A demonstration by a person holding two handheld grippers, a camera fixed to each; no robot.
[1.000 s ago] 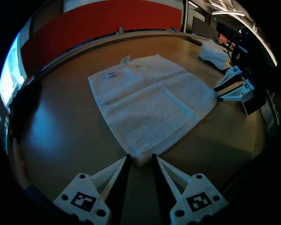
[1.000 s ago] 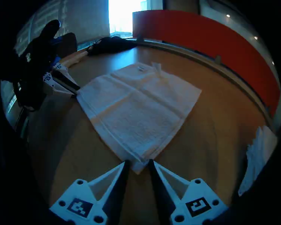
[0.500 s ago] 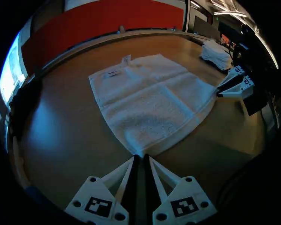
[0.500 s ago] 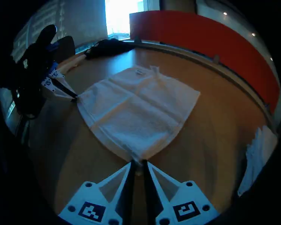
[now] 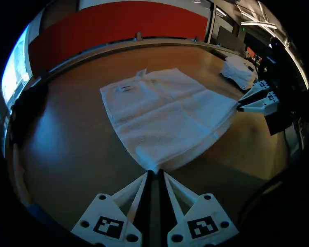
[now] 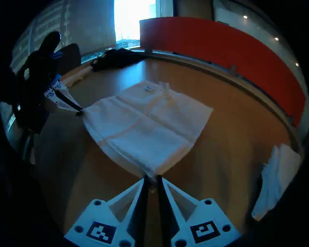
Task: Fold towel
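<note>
- left gripper (image 5: 155,173) — fingers pressed together on a towel (image 5: 167,111) corner
- right gripper (image 6: 151,179) pinches the adjacent corner
- towel spread on table (image 5: 72,140), near edge lifted off it

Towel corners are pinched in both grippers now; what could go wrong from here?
The left gripper and right gripper each hold only the tip of a towel corner, so one may slip out. The raised edge sags between them, so the fold could land crooked. The stack of folded towels lies near the right gripper; a swing might brush it.
</note>
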